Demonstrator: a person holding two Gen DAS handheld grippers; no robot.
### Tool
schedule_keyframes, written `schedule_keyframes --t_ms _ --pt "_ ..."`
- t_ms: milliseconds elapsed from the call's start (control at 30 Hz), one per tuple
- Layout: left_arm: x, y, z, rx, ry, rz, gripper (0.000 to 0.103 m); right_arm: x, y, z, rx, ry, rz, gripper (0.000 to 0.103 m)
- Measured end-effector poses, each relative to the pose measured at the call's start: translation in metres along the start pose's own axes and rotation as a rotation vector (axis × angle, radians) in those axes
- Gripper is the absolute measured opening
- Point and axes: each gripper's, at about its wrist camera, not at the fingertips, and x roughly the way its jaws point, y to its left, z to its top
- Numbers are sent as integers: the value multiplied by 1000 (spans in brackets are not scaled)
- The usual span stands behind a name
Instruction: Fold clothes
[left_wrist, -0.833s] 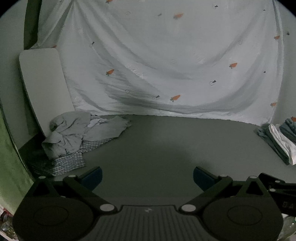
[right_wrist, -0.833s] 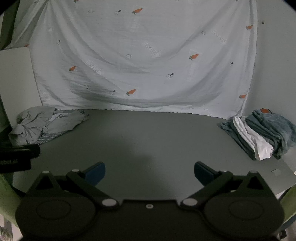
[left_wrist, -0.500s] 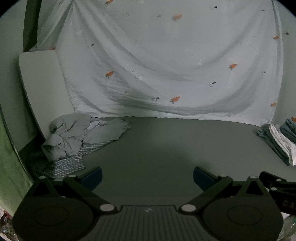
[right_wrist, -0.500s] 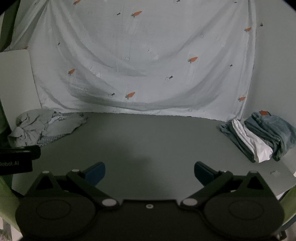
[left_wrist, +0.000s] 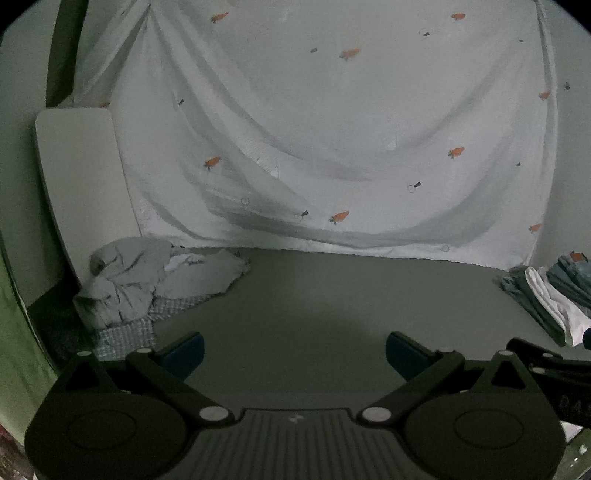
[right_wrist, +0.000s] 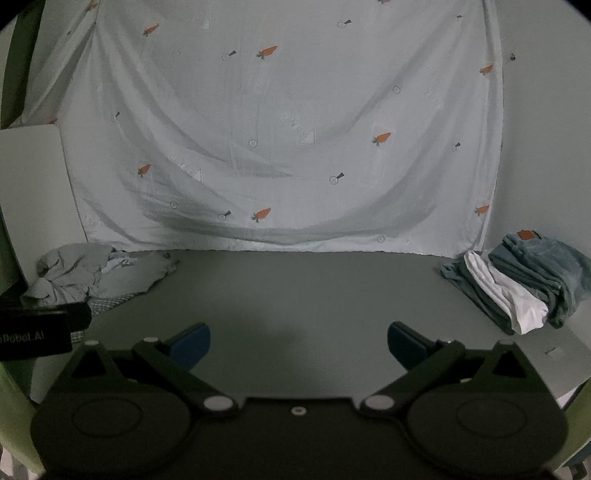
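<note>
A crumpled heap of grey clothes lies on a checked garment at the table's far left; the right wrist view shows the same heap. A stack of folded clothes, jeans over white and grey pieces, sits at the far right, and its edge shows in the left wrist view. My left gripper stands open over the near part of the dark grey table, nothing between its blue pads. My right gripper is open too, empty, beside it.
A white sheet with small carrot prints hangs behind the table. A pale board leans at the back left. A small white tag lies near the table's right edge. Green fabric borders the left side.
Both views have tilted down slightly, so the sheet and the clothes piles sit lower in frame. Both grippers stay wide open and empty.
</note>
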Motion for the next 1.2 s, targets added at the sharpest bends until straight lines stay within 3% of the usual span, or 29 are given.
schedule_keyframes --t_ms 967,1200 --pt "4 13 -10 -5 13 -34 103 -1 7 -11 5 -23 -20 103" --pt "19 5 -9 -5 19 -34 103 -3 0 -21 77 -57 -40 103"
